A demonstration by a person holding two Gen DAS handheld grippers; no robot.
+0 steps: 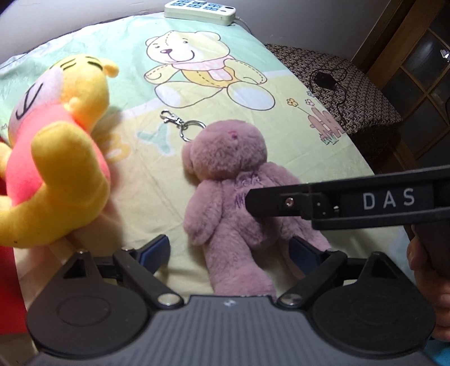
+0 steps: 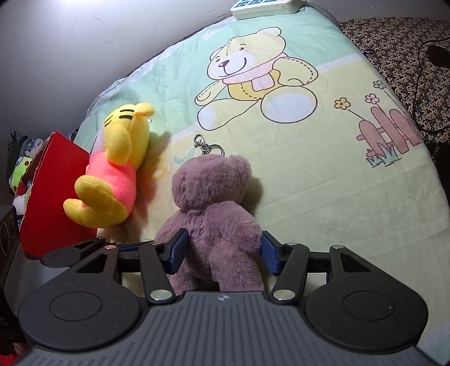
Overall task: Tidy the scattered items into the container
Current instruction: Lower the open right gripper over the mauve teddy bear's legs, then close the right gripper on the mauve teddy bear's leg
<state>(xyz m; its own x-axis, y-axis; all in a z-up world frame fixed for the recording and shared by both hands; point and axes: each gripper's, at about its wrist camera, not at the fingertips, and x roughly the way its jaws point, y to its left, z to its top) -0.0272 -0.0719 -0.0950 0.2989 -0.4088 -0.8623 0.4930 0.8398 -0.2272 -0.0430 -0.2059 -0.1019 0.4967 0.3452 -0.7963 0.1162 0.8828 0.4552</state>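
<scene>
a purple bear [image 2: 213, 208] lies on its back on a sheet [image 2: 323, 183] printed with a cartoon bear, head pointing away from the cameras, a metal key ring [image 2: 209, 147] clipped at the top of its head. the right gripper [image 2: 220, 254] straddles its lower body: the blue pads [image 2: 175, 250] sit at either flank, about halfway apart, right against the fur. whether they actually squeeze it i cannot tell; the fur hides the contact. in the left wrist view the same gripper shows as a black bar lettered "das" [image 1: 388, 198] reaching in from the right, its tip over the bear's [image 1: 225, 180] belly, with a hand [image 1: 430, 284] behind it.

the left gripper [image 1: 232, 252] is spread wide and holds nothing. its pads [image 1: 156, 249] stand on either side of the bear's legs without touching them.

a yellow plush [image 2: 118, 169] in a pink shirt leans against the side of a red box [image 2: 53, 197] at the left, just beside the purple bear. more small toys show inside the box, too blurred to name.

at the far edge of the sheet lies a pale remote [image 1: 199, 9] with blue buttons. to the right, on a dark patterned cloth [image 1: 337, 81], sits a black plug with its cord [image 1: 326, 78].
</scene>
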